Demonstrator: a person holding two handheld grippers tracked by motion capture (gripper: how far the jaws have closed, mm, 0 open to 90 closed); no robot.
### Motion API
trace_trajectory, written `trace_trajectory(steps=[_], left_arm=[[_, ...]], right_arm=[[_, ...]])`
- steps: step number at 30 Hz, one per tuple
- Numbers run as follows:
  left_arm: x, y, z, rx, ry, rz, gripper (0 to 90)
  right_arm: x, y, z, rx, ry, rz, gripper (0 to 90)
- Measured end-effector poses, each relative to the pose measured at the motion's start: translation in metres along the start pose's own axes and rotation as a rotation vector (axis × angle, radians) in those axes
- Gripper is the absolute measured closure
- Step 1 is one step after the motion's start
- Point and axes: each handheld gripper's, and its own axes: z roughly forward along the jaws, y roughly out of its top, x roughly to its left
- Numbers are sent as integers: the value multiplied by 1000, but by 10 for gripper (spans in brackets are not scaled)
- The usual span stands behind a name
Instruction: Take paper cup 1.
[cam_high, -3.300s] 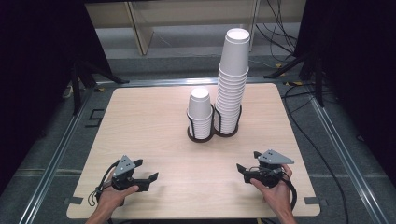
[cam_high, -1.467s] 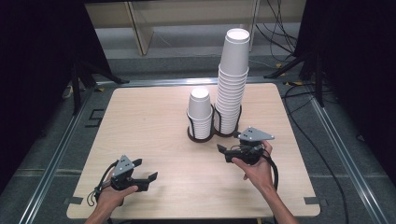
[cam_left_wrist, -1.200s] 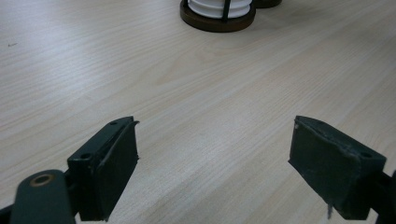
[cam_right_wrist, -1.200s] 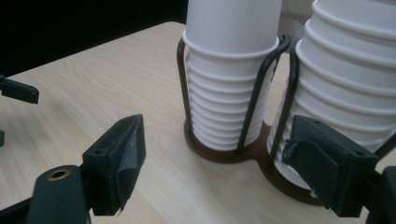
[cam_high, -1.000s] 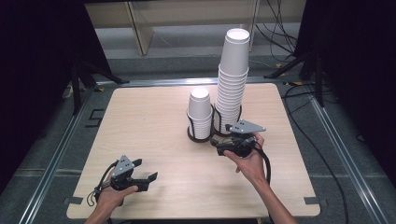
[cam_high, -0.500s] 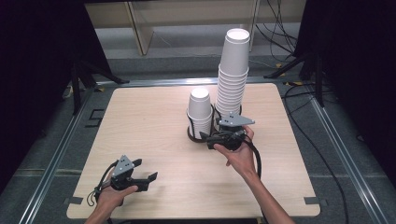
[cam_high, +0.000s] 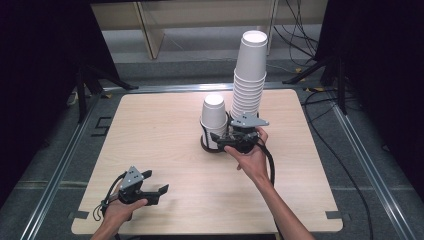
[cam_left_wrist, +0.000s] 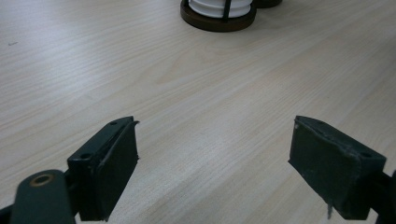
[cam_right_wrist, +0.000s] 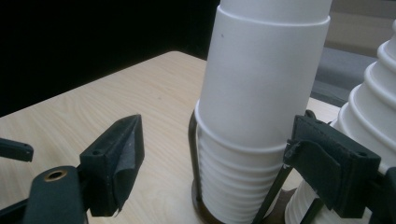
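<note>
Two stacks of white paper cups stand in a black wire holder (cam_high: 206, 144) at the table's middle: a short stack (cam_high: 214, 116) on the left and a tall stack (cam_high: 248, 75) on the right. My right gripper (cam_high: 219, 139) is at the holder's front, open. In the right gripper view its jaws stand on either side of the short stack (cam_right_wrist: 261, 93) without pressing on it, and the tall stack (cam_right_wrist: 373, 116) is just right of the right jaw. My left gripper (cam_high: 156, 188) rests near the front left edge, open, with bare table between its jaws (cam_left_wrist: 215, 172).
The wooden table (cam_high: 150, 130) is bare to the left of the holder. The holder's base (cam_left_wrist: 218, 16) shows far ahead in the left gripper view. Metal rails and cables run along the floor around the table.
My right hand has moved from the front right of the table up and left to the cup holder, bringing its open jaws around the short stack. The left hand has stayed still.
</note>
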Motion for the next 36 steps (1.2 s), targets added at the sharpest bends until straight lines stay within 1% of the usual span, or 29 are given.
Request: trace_trajectory(steps=[1,2,3,4,5,7,8,9,10,11,12,13,14,15,16,19,20,21,22,23,25,26,27,29,30,32,33,35,36], left_arm=[[1,0,0,9,1,9,149],[1,0,0,9,1,9,149],[1,0,0,1,-3,5,149],[1,0,0,12,5,6,149],[1,0,-1,15,8,6,149],[1,0,0,7,4,2,149],[1,-1,0,3,0,2,149],[1,0,0,4,2,3,149],[1,0,-1,5,0,2,148],[2,0,-1,7,-1,2,149],[2,0,-1,8,-1,2,149],[1,0,-1,8,-1,2,149],[1,0,0,2,0,2,149],[1,0,-1,9,4,6,149],[0,0,0,1,1,-1,149],[0,0,0,1,0,2,149],[0,0,0,1,0,1,149],[0,0,0,1,1,-3,149],[0,0,0,1,1,-3,149],[0,0,0,1,1,-3,149],[0,0,0,1,-1,3,149],[0,0,0,1,-1,3,149],[0,0,0,-4,-3,-2,149],[1,0,0,1,-3,-3,149],[0,0,0,-6,-3,-3,149],[0,0,-1,3,-1,3,149],[1,0,-2,2,-2,2,149],[0,0,-2,2,-2,2,149],[0,0,-1,2,-2,2,149]], right_arm=[[-2,2,3,-11,-1,3,188],[-2,2,3,-11,-1,3,188],[-3,4,5,-4,-14,6,186],[-3,5,8,-15,-7,7,179],[-4,6,9,2,-22,0,170],[-4,6,13,-5,-20,10,168],[-6,8,16,-19,-37,9,169],[-6,8,16,-19,-37,9,169],[-6,9,16,-15,-35,23,169],[-8,12,19,-29,-41,21,172],[-9,12,21,-49,-32,22,174],[-9,13,22,-49,-29,33,173],[-9,13,23,-38,-38,30,174],[-9,14,25,-43,-41,18,172],[-8,14,26,-27,-67,26,170],[-10,15,29,-43,-63,18,175],[-8,18,30,-24,-86,36,172],[-9,19,33,-44,-88,33,174],[-9,19,33,-44,-88,33,174],[-10,22,35,-39,-105,43,170],[-10,23,36,-39,-105,46,167],[-8,25,37,-35,-111,71,161],[-6,29,39,-23,-129,74,152],[-7,29,41,-29,-133,67,156],[-6,32,43,-32,-154,68,157],[-5,33,45,-21,-162,89,154],[-5,33,47,-26,-169,99,152],[-3,33,49,-24,-192,91,150],[-3,33,49,-24,-192,91,150]])
